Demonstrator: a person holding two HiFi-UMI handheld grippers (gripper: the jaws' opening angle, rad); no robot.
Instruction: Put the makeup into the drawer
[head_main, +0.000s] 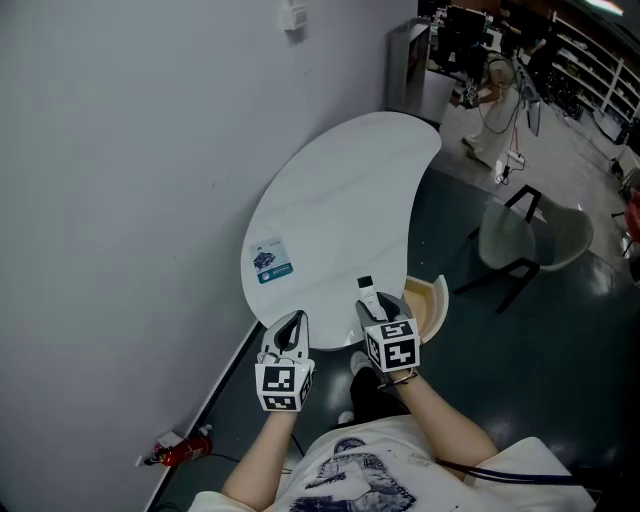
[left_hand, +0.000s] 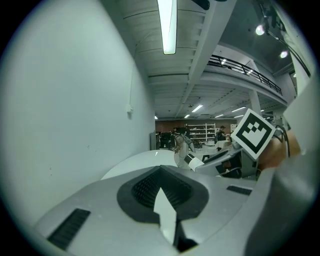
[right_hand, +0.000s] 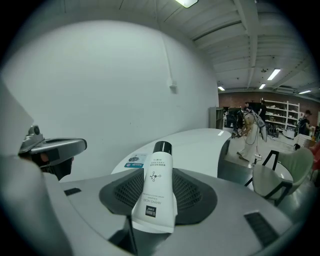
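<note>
My right gripper (head_main: 376, 306) is shut on a white makeup tube (head_main: 368, 296) with a black cap. It holds the tube at the near edge of the white kidney-shaped table (head_main: 340, 190). In the right gripper view the tube (right_hand: 157, 192) lies lengthwise between the jaws, cap pointing away. A pale wooden drawer (head_main: 433, 306) stands open just right of that gripper, under the table's edge. My left gripper (head_main: 291, 332) hovers beside it at the same edge, shut. In the left gripper view (left_hand: 165, 202) a thin white sliver shows in the jaws' seam; I cannot tell what it is.
A grey wall runs along the left. A small blue-and-white card (head_main: 271, 260) lies on the table near the front. A pale chair (head_main: 530, 235) stands to the right on the dark floor. A red extinguisher (head_main: 185, 450) lies by the wall.
</note>
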